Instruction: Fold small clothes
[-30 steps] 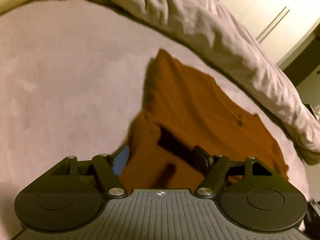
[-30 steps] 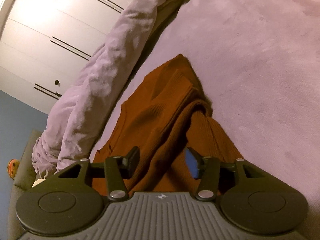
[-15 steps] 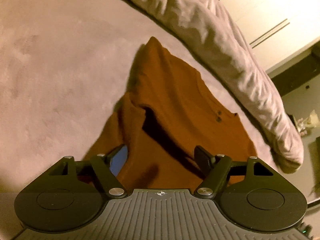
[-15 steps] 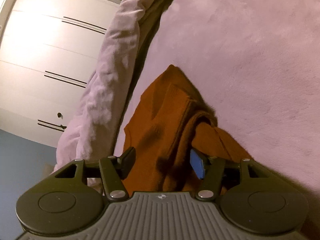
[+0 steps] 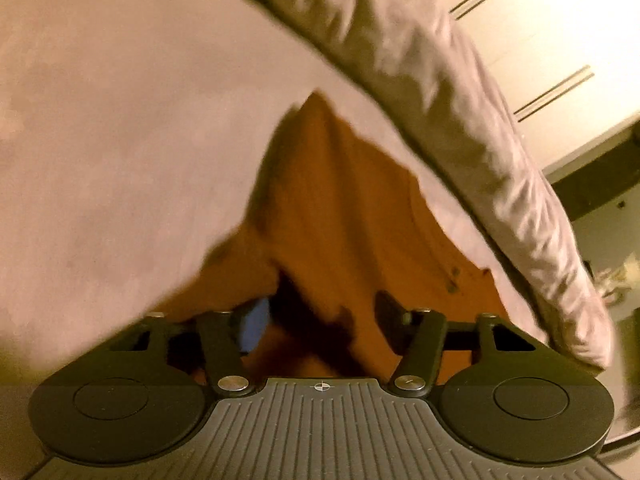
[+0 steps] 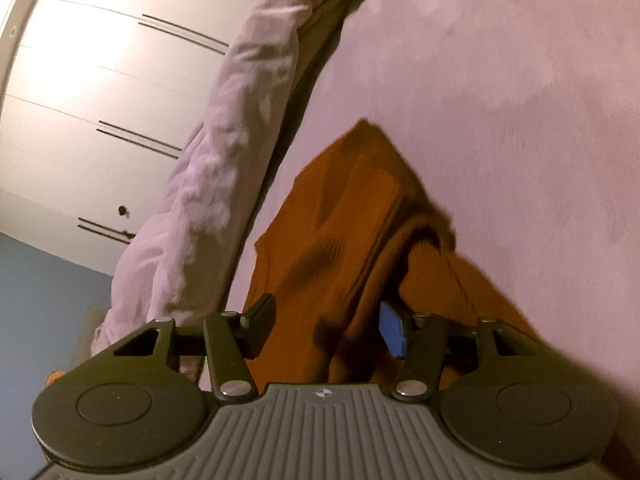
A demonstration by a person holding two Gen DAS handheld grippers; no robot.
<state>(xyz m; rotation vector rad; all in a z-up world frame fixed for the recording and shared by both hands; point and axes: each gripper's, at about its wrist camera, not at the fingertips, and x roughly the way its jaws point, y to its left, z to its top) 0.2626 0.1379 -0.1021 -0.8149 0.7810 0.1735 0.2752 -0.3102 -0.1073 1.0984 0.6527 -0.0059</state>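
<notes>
A small rust-orange ribbed shirt (image 5: 352, 216) lies on a pale mauve bed surface (image 5: 120, 140). Two dark buttons (image 5: 453, 278) show near its right edge in the left wrist view. My left gripper (image 5: 320, 316) is open, its jaws wide apart over the shirt's near edge, where a fold stands up between them. The shirt also shows in the right wrist view (image 6: 344, 216), with a folded-over sleeve or side bunched at its right. My right gripper (image 6: 326, 326) is open, jaws spread across the shirt's near part. No cloth is pinched in either.
A rumpled lilac duvet (image 5: 460, 100) runs along the far side of the shirt; it also shows in the right wrist view (image 6: 216, 168). White wardrobe doors (image 6: 100, 80) stand behind it. Bare bed surface (image 6: 520, 100) lies beyond the shirt.
Both grippers have moved closer over the shirt's near edge, so it fills more of each view. The jaws of both stay wide open throughout.
</notes>
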